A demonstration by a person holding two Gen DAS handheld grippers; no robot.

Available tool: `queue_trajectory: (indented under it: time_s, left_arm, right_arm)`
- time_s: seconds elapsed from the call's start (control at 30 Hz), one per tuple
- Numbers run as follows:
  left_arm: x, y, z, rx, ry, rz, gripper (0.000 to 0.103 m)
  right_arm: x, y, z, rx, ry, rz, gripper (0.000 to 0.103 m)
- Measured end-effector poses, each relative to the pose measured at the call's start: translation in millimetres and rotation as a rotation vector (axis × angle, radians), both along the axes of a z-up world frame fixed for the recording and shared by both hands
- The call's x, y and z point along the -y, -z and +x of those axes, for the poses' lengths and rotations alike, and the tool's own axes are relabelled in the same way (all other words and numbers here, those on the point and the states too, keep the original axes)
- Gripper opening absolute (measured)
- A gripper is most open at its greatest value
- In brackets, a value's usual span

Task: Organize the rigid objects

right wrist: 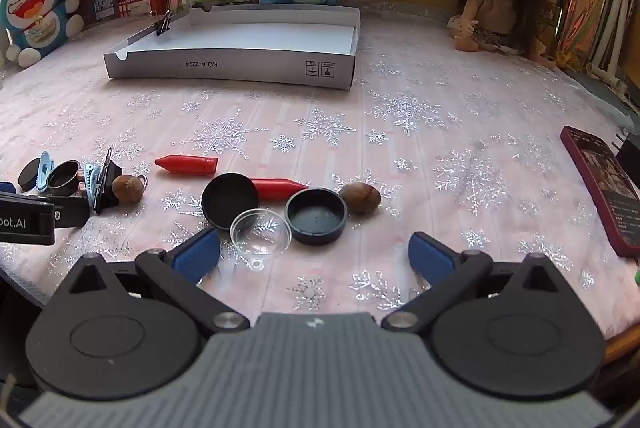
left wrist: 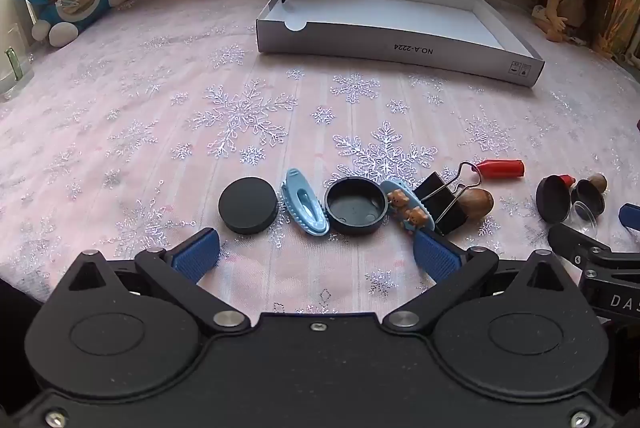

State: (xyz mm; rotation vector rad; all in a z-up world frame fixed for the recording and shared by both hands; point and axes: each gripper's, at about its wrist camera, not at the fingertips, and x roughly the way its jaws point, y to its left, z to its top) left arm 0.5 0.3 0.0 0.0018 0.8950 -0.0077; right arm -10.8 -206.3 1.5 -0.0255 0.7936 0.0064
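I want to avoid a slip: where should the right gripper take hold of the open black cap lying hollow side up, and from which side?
Grip the black cap across its upright round wall, coming from above and the near side. The clear dome sits at its left and a nut behind, so lower the fingers carefully; one may go inside the hollow.

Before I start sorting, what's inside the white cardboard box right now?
The white cardboard box looks empty, showing a bare white floor; one black binder clip is clipped on its left wall. The strip behind the near wall is hidden.
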Motion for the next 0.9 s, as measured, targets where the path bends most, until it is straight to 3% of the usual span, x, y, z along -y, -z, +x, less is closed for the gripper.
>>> queue_trajectory:
  time_s: [0.9]
  left_arm:
    - [1.5, 3.2, -1.9, 0.007, 0.004, 0.006, 0.103]
  right_arm:
    - [-0.4, 0.0, -0.4, 0.002, -0.001, -0.004, 0.103]
